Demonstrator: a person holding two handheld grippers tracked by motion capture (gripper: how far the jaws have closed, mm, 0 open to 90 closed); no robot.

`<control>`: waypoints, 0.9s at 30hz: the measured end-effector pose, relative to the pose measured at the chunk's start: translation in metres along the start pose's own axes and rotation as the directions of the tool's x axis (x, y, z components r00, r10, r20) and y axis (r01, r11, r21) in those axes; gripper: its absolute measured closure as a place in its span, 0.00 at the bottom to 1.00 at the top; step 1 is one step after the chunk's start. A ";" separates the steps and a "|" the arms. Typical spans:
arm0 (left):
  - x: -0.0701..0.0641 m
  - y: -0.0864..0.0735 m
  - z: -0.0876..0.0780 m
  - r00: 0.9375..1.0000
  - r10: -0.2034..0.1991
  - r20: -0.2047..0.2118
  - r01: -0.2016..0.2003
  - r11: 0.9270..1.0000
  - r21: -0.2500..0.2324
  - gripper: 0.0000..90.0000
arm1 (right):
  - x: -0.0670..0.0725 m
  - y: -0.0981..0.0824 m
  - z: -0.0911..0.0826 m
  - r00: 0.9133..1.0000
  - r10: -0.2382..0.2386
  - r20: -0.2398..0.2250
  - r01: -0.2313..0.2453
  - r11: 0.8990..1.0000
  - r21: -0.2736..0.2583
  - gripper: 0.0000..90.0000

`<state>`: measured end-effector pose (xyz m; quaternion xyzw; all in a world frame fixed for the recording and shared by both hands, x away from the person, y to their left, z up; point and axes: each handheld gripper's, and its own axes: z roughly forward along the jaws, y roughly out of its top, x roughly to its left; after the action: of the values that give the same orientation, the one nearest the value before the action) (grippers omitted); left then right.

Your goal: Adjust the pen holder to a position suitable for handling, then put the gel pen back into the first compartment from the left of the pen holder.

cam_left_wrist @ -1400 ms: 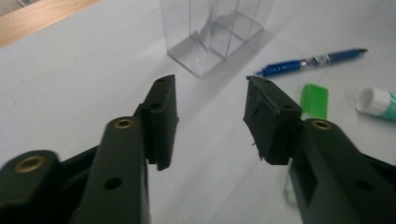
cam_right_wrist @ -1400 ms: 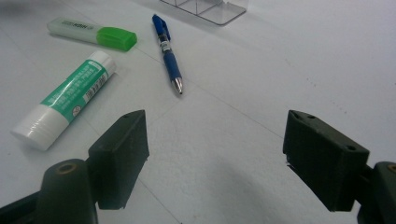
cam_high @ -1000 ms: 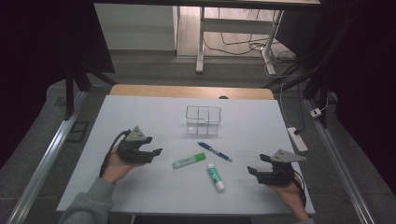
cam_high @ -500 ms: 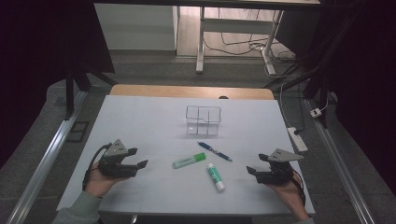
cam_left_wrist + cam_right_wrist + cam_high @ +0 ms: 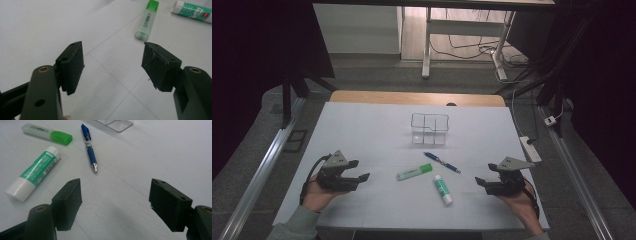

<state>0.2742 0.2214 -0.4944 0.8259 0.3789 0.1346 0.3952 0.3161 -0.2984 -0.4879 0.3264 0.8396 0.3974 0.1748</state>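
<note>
The left gripper [image 5: 362, 170] has drawn back from the middle toward the table's left edge, jaws spread and empty. The right gripper [image 5: 481, 182] waits, spread too. Between them lie the green plastic highlighter [image 5: 414, 172], green-and-white glue stick [image 5: 443, 189] and slim blue pen [image 5: 442, 162], untouched; nothing looks started.

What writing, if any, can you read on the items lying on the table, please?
"HIGH", partly legible: printed along the green highlighter.
Glue stick: print and barcode on its green label, too small to read.
Blue pen: no legible text.
</note>
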 end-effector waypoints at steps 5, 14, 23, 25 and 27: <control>0.000 0.002 0.002 1.000 0.003 0.004 -0.003 1.000 0.001 0.36 | 0.002 0.010 0.002 1.000 -0.001 -0.008 0.002 0.999 0.049 0.30; 0.004 0.002 0.001 1.000 -0.012 0.018 0.012 1.000 -0.005 0.36 | 0.003 0.025 0.011 1.000 0.001 -0.028 0.002 0.995 0.098 0.31; 0.003 0.001 0.003 1.000 -0.007 0.027 0.007 1.000 -0.002 0.35 | 0.009 0.050 0.025 0.999 -0.040 -0.036 0.044 0.990 0.131 0.32; 0.003 0.001 0.003 1.000 -0.004 0.029 0.004 1.000 -0.002 0.35 | 0.010 0.057 0.028 0.998 -0.037 -0.051 0.044 0.990 0.133 0.32; 0.004 0.002 0.004 1.000 -0.008 0.029 0.008 1.000 -0.002 0.35 | 0.009 0.064 0.030 0.997 -0.028 -0.067 0.037 0.991 0.129 0.33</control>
<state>0.2796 0.2211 -0.4959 0.8257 0.3764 0.1217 0.4022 0.3530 -0.2453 -0.4569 0.3102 0.8743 0.3492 0.1322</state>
